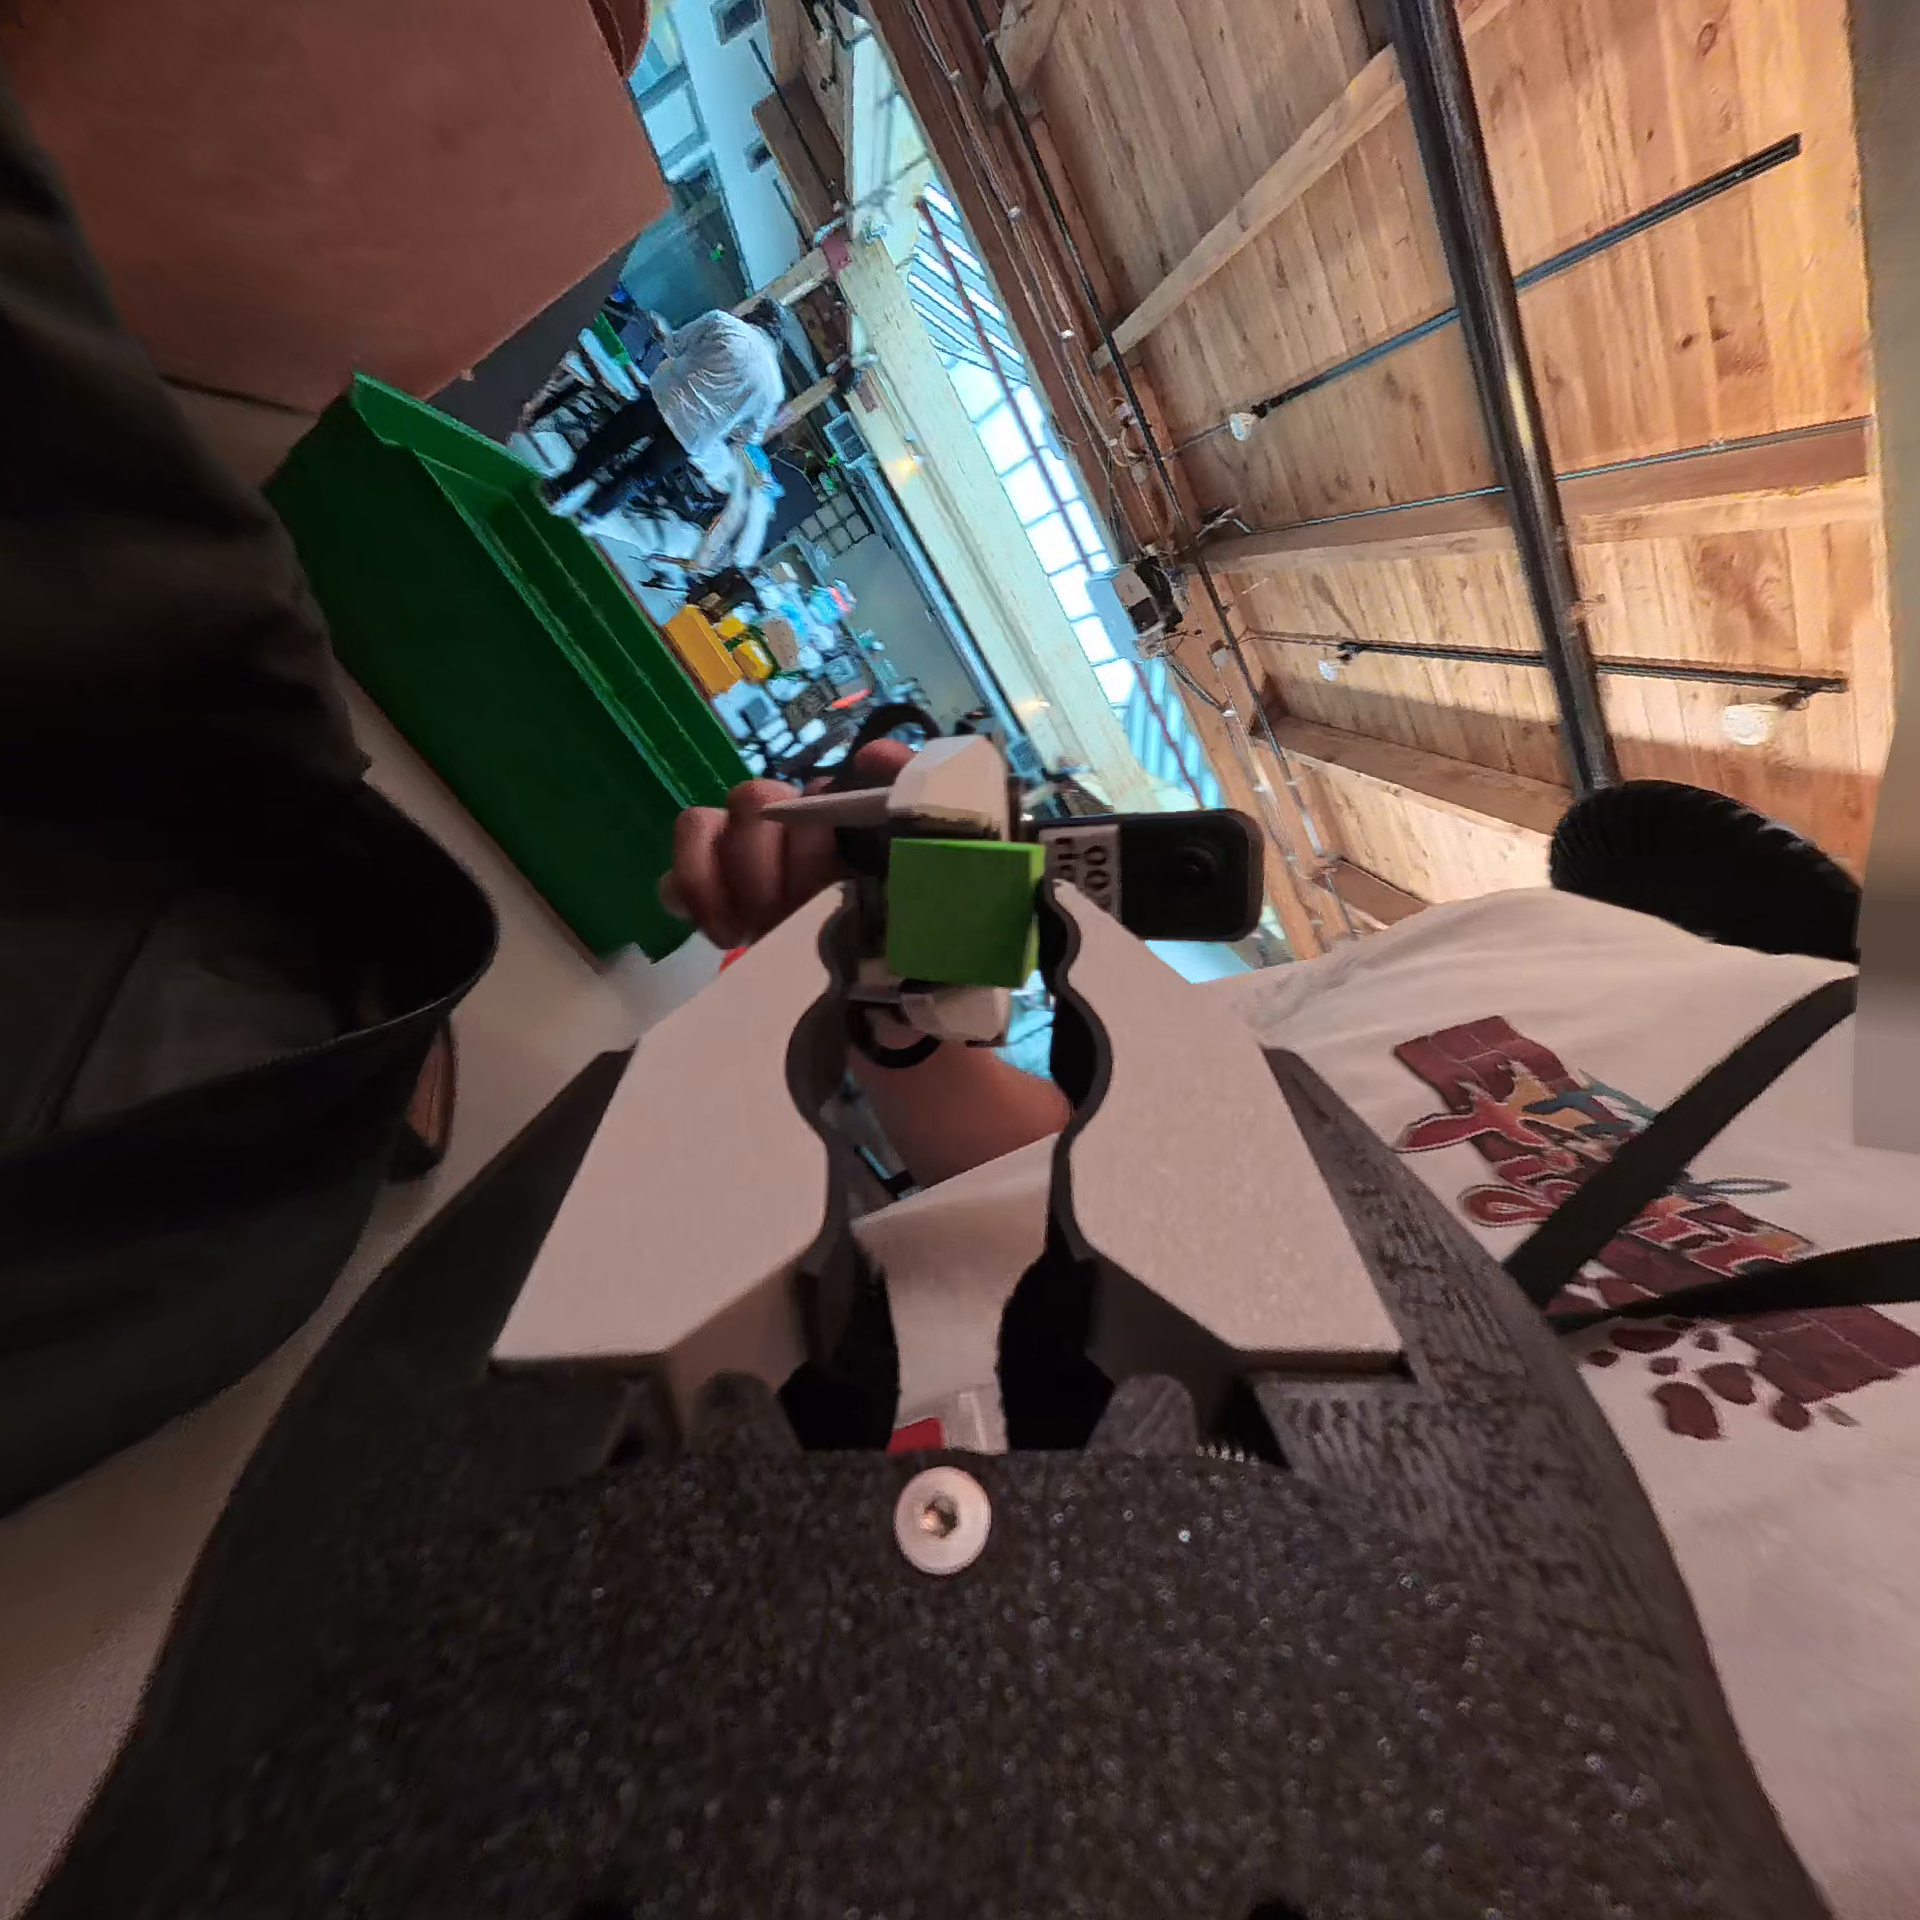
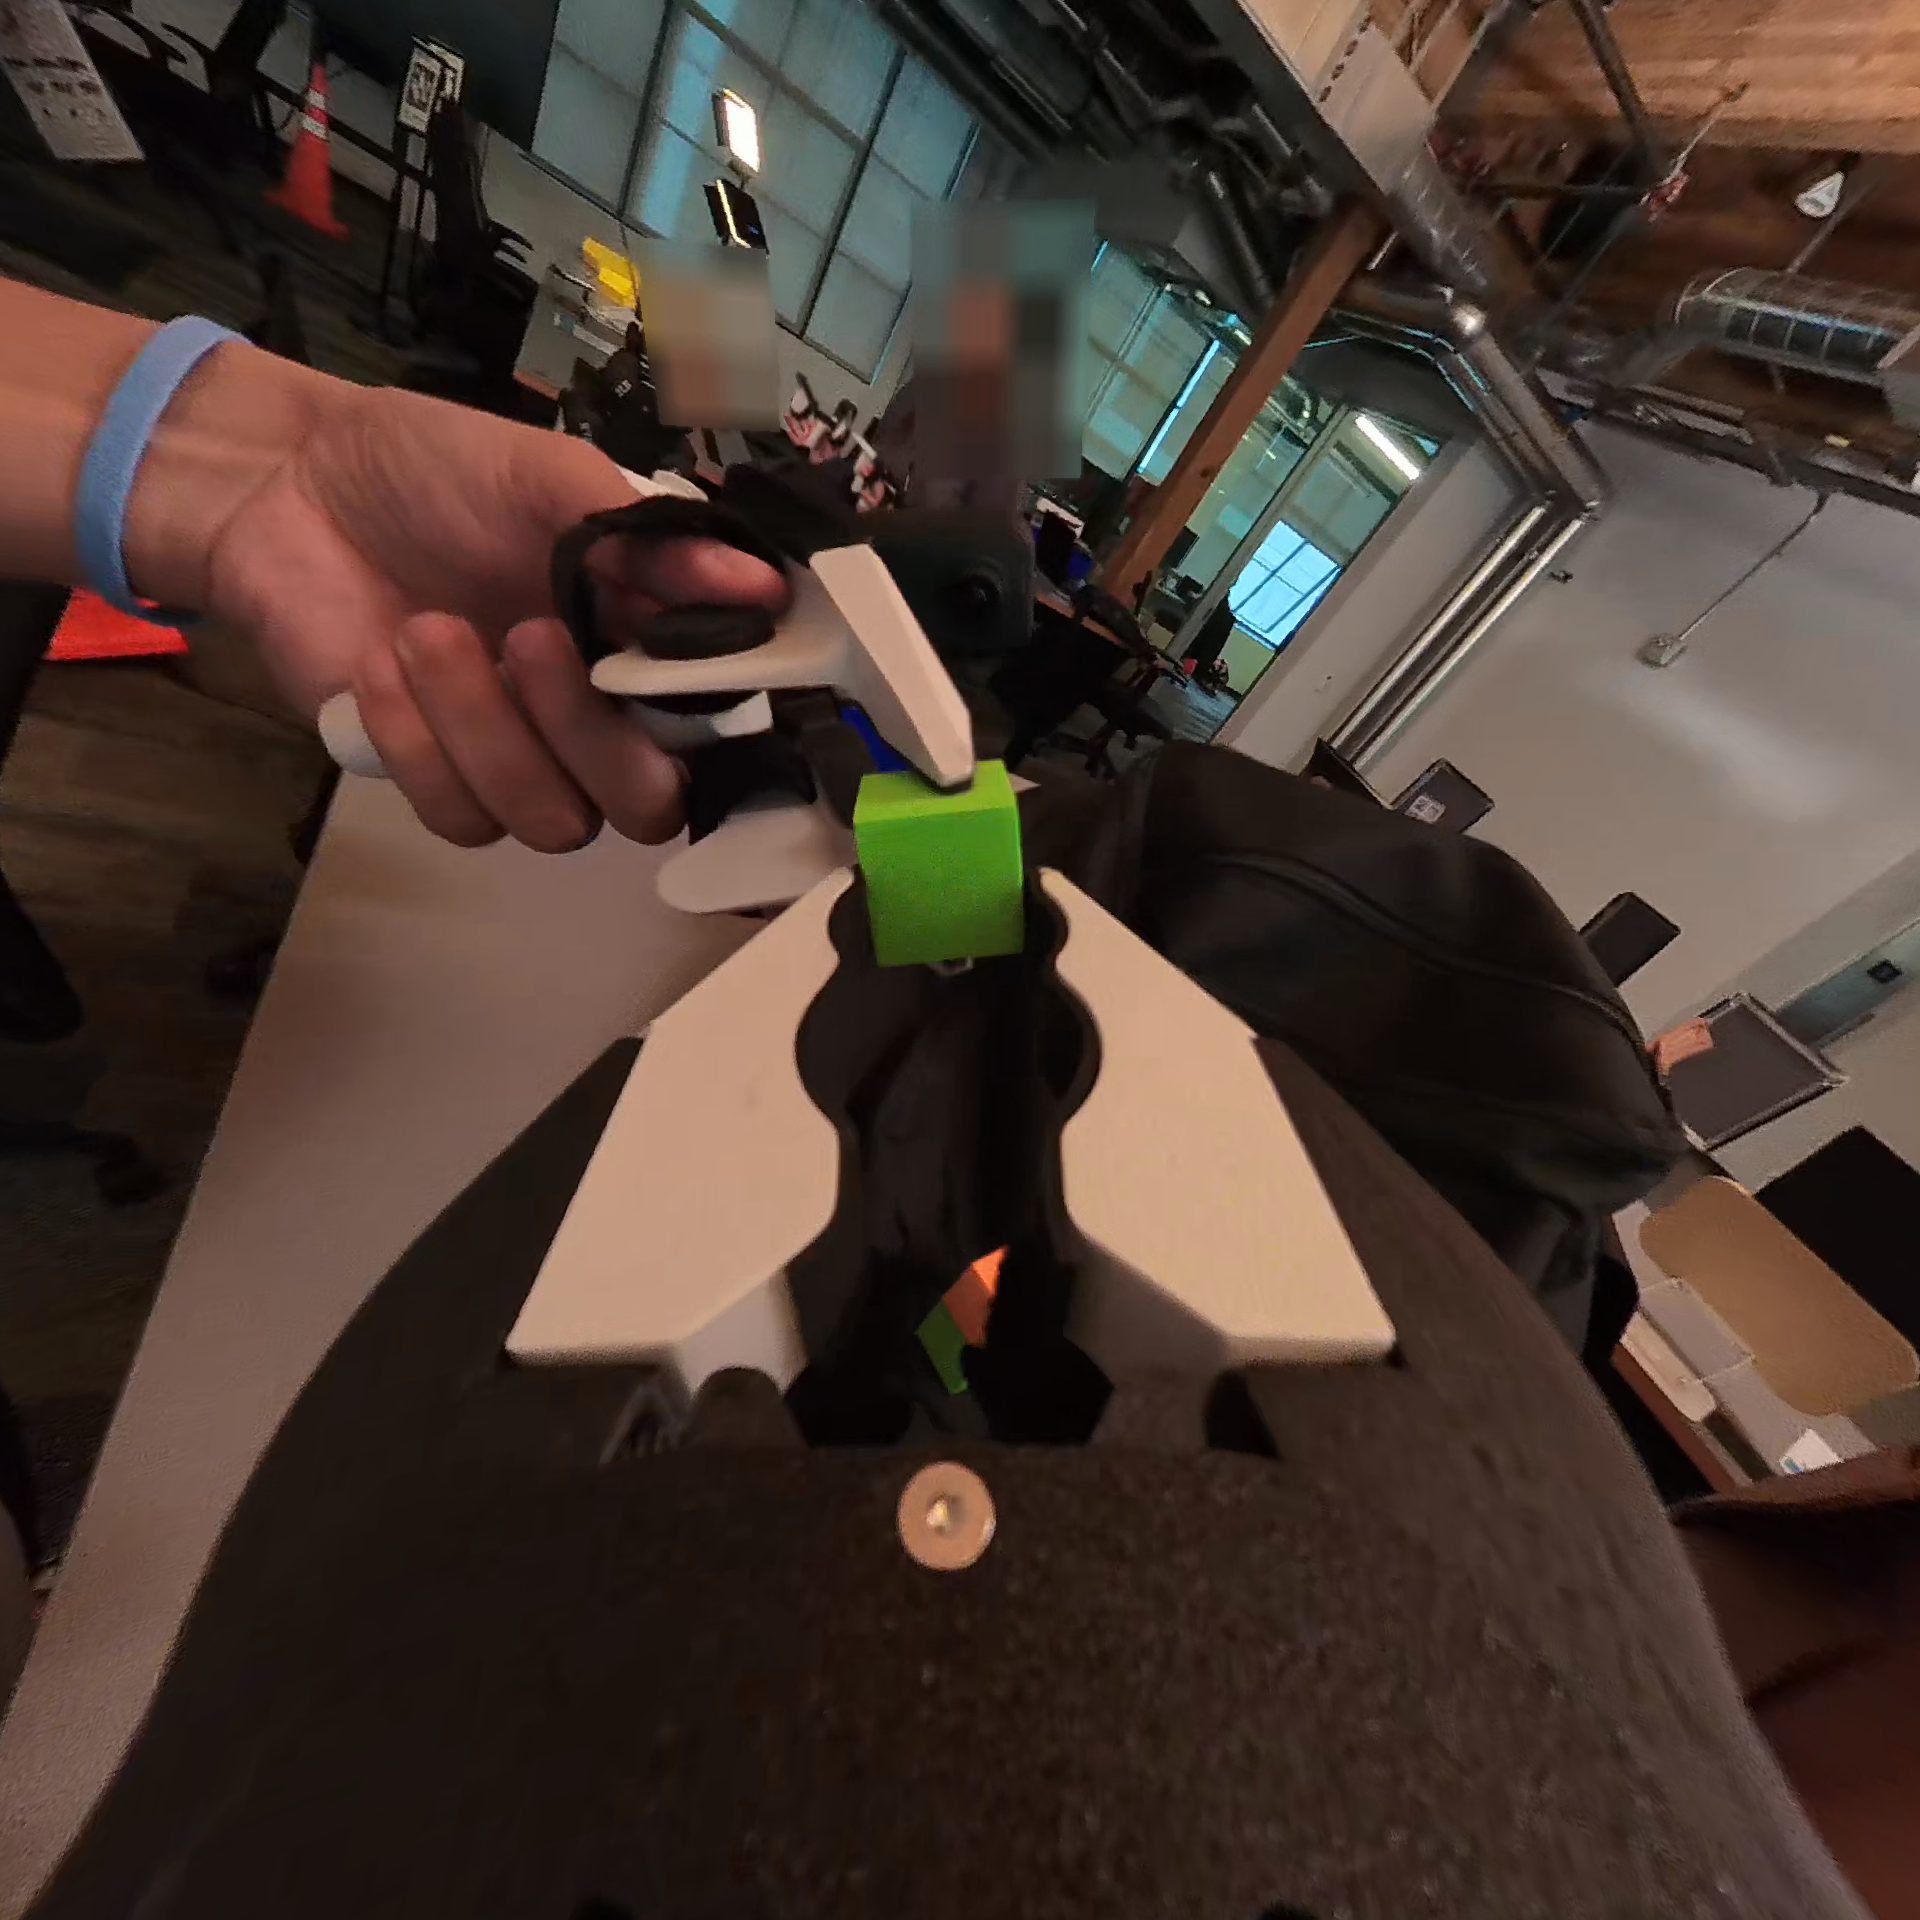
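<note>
A bright green cube point(image 1: 961, 914) hangs in the air between the two grippers. My left gripper point(image 1: 948, 912) has its white fingertips on the cube's left and right sides. In the right wrist view my right gripper point(image 2: 945, 883) closes on the same cube point(image 2: 940, 878) from both sides. The left gripper's white fingers point(image 2: 904, 675) press on the cube's top and underside. The right gripper's fingers point(image 1: 951, 779) show above and below the cube in the left wrist view. A hand holds each gripper.
A green plastic bin point(image 1: 499, 665) stands on the white table point(image 2: 364, 1039). A black bag point(image 2: 1351, 987) lies beside it on the table. An open cardboard box point(image 2: 1766, 1309) sits at the right. A person's white printed shirt point(image 1: 1558, 1143) is close by.
</note>
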